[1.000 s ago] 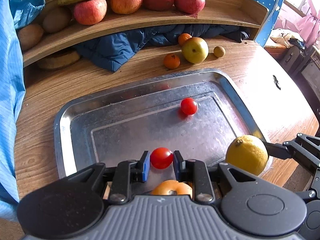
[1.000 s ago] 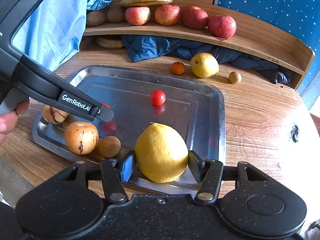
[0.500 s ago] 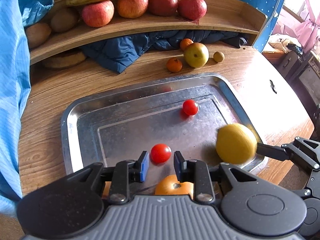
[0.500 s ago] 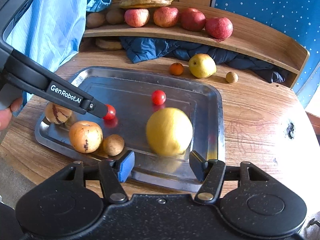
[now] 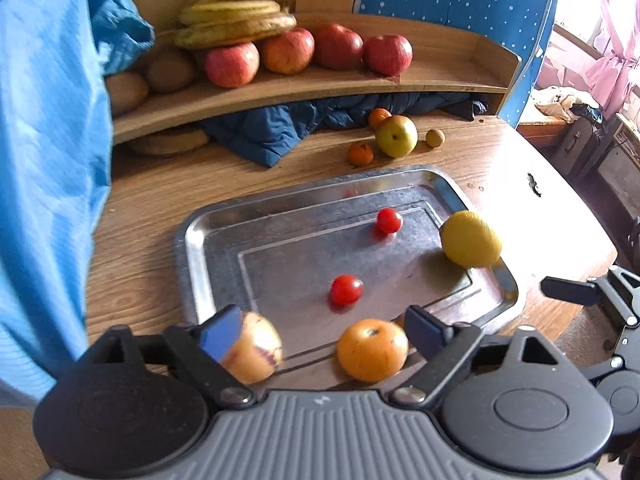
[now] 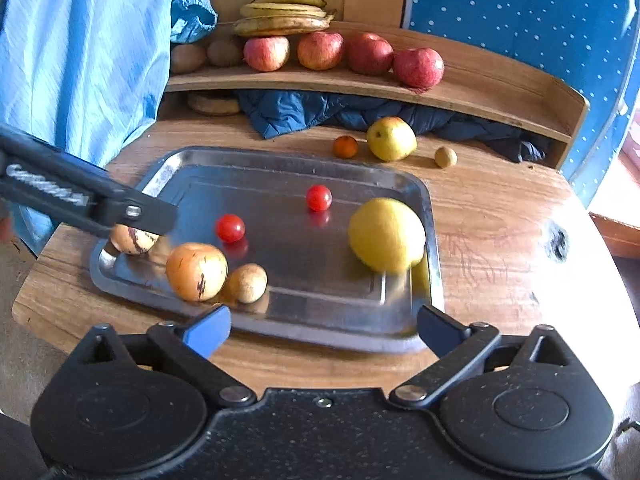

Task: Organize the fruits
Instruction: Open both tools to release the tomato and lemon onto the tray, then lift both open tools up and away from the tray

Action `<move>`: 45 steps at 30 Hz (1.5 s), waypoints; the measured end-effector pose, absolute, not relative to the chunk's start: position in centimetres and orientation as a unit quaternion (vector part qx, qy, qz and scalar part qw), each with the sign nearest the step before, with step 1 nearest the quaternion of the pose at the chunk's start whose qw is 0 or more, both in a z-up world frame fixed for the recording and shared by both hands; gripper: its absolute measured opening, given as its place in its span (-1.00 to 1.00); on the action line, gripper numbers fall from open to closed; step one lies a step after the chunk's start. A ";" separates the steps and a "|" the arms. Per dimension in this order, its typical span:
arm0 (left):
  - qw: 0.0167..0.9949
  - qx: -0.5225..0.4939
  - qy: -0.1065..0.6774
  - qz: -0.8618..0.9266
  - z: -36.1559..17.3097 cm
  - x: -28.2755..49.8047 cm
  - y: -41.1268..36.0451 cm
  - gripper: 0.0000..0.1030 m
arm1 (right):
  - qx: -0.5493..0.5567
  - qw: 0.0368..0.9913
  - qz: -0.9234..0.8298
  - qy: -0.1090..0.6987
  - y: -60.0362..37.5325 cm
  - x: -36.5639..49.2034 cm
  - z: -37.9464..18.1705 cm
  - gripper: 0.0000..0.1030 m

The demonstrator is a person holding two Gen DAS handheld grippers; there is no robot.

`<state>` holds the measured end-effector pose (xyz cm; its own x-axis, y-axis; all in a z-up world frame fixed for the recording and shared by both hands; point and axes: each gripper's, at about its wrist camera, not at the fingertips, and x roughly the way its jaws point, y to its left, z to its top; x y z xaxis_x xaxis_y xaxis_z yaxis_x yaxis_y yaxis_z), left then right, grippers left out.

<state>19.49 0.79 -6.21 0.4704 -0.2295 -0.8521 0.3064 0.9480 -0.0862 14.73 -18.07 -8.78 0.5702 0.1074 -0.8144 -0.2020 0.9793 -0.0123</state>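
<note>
With the left gripper (image 5: pixel 320 330) and right gripper (image 6: pixel 324 326) both spread wide and empty, the large yellow lemon (image 6: pixel 386 234) and two red cherry tomatoes (image 6: pixel 230 228) lie on the rectangular steel tray (image 6: pixel 280 160), so the next move appears to be collecting the yellow-green apple (image 6: pixel 391 138) beyond it.

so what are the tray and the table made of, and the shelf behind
Tray: looks like metal, likely stainless steel, given its silvery sheen and the tomato reflected in it. Table: wood or a wood-look laminate, with printed-looking grain and a dark chip; hard to say which. Shelf: light wood, possibly plywood, matte.
</note>
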 end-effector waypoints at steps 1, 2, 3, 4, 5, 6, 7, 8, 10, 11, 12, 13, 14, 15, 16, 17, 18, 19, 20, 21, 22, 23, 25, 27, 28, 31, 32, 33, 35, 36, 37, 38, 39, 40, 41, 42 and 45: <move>0.858 0.043 0.487 -0.154 -6.1 19.0 1.2 0.91 | -0.052 0.884 0.085 0.457 -18.0 14.4 -8.7 0.96; 0.860 0.047 0.484 -0.154 -5.9 18.5 1.6 0.94 | -0.050 0.884 0.083 0.458 -17.9 14.2 -8.7 0.97; 0.861 0.050 0.481 -0.155 -5.9 18.1 2.0 0.96 | -0.049 0.883 0.082 0.460 -17.9 14.0 -8.7 0.98; 0.862 0.054 0.480 -0.155 -5.8 17.5 2.5 0.97 | -0.049 0.882 0.080 0.461 -17.8 13.8 -8.7 0.98; 0.861 0.057 0.480 -0.156 -5.9 17.1 2.9 0.99 | -0.048 0.881 0.079 0.463 -17.8 13.6 -8.6 0.98; 0.859 0.062 0.483 -0.157 -6.0 16.6 3.3 0.99 | -0.049 0.880 0.077 0.466 -17.7 13.4 -8.6 0.98; 0.857 0.066 0.486 -0.158 -6.2 16.2 3.6 0.99 | -0.050 0.878 0.076 0.470 -17.6 13.3 -8.5 0.98; 0.854 0.072 0.490 -0.157 -6.4 15.8 3.9 0.99 | -0.052 0.876 0.075 0.473 -17.5 13.2 -8.5 0.98; 0.848 0.080 0.501 -0.152 -6.9 15.1 4.5 0.99 | -0.060 0.870 0.073 0.484 -17.3 13.1 -8.5 0.98; 0.845 0.081 0.506 -0.151 -7.1 14.9 4.8 0.99 | -0.066 0.865 0.071 0.493 -17.2 13.2 -8.7 0.98; 0.842 0.081 0.512 -0.151 -7.3 14.7 5.1 0.99 | -0.071 0.860 0.067 0.501 -17.1 13.3 -8.9 0.98; 0.839 0.082 0.517 -0.149 -7.5 14.6 5.3 0.99 | -0.076 0.855 0.063 0.509 -17.1 13.4 -9.1 0.99; 0.836 0.085 0.523 -0.145 -7.7 14.5 5.4 0.99 | -0.078 0.852 0.060 0.514 -17.2 13.4 -9.2 0.99; 0.835 0.090 0.526 -0.139 -7.8 14.5 5.5 0.99 | -0.078 0.850 0.056 0.519 -17.3 13.5 -9.3 0.99; 0.834 0.093 0.526 -0.135 -7.9 14.4 5.6 0.99 | -0.077 0.848 0.053 0.522 -17.4 13.6 -9.4 0.98; 0.834 0.093 0.527 -0.133 -8.0 14.3 5.8 0.99 | -0.076 0.846 0.050 0.526 -17.5 13.6 -9.4 0.99; 0.833 0.092 0.529 -0.133 -8.1 14.3 5.9 0.99 | -0.076 0.844 0.046 0.529 -17.6 13.7 -9.5 0.99; 0.832 0.090 0.532 -0.133 -8.2 14.2 6.0 0.99 | -0.075 0.843 0.044 0.530 -17.8 13.8 -9.5 0.99; 0.830 0.085 0.534 -0.134 -8.2 14.2 6.2 0.99 | -0.072 0.843 0.042 0.532 -17.9 13.9 -9.5 0.99; 0.830 0.081 0.536 -0.134 -8.3 14.2 6.2 0.99 | -0.069 0.843 0.041 0.532 -18.1 14.0 -9.5 0.98; 0.829 0.079 0.536 -0.135 -8.3 14.2 6.3 0.99 | -0.066 0.843 0.039 0.533 -18.2 14.2 -9.5 0.98; 0.829 0.079 0.537 -0.134 -8.3 14.2 6.4 0.99 | -0.065 0.843 0.038 0.532 -18.4 14.4 -9.5 0.98; 0.830 0.081 0.537 -0.130 -8.3 14.4 6.4 0.99 | -0.063 0.846 0.034 0.528 -18.6 14.6 -9.3 0.99; 0.829 0.082 0.538 -0.127 -8.3 14.6 6.5 0.99 | -0.057 0.851 0.032 0.520 -18.9 14.9 -9.1 0.99; 0.829 0.082 0.539 -0.126 -8.4 14.7 6.5 0.99 | -0.055 0.855 0.032 0.515 -19.1 15.1 -8.9 0.99; 0.829 0.083 0.540 -0.120 -8.5 15.2 6.4 0.99 | -0.054 0.861 0.034 0.505 -19.5 15.4 -8.8 0.99; 0.829 0.084 0.541 -0.117 -8.5 15.4 6.4 0.99 | -0.054 0.862 0.035 0.503 -19.6 15.6 -8.8 0.99; 0.829 0.085 0.541 -0.114 -8.5 15.7 6.3 0.99 | -0.053 0.864 0.038 0.500 -19.9 15.8 -8.8 0.99; 0.831 0.088 0.538 -0.108 -8.3 16.2 6.1 0.99 | -0.049 0.866 0.045 0.495 -20.3 16.3 -8.9 0.99; 0.833 0.089 0.536 -0.104 -8.2 16.5 6.0 0.99 | -0.048 0.868 0.049 0.493 -20.5 16.5 -8.9 0.99; 0.834 0.090 0.535 -0.100 -8.1 16.9 5.9 0.99 | -0.048 0.869 0.053 0.490 -20.7 16.8 -9.0 0.99; 0.836 0.089 0.532 -0.095 -8.0 17.3 5.8 0.99 | -0.047 0.870 0.059 0.487 -21.0 17.2 -9.0 0.99; 0.839 0.087 0.529 -0.089 -7.9 17.7 5.7 0.99 | -0.047 0.871 0.065 0.484 -21.3 17.8 -9.0 0.99; 0.842 0.084 0.526 -0.083 -7.8 18.1 5.5 0.99 | -0.047 0.872 0.069 0.482 -21.5 18.2 -9.0 0.99; 0.846 0.078 0.523 -0.075 -7.7 18.7 5.3 0.99 | -0.048 0.873 0.073 0.480 -21.9 18.7 -9.1 0.99; 0.848 0.074 0.521 -0.069 -7.6 19.1 5.1 0.99 | -0.049 0.872 0.077 0.480 -22.3 19.4 -9.1 0.99; 0.853 0.061 0.515 -0.049 -7.3 20.6 4.1 0.99 | -0.055 0.874 0.090 0.474 -23.4 21.1 -8.9 0.99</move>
<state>20.62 4.08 -7.25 0.4639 -0.0210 -0.8856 0.1465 0.9878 0.0533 21.11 -23.37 -8.88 0.5353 0.1052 -0.8381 -0.2097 0.9777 -0.0112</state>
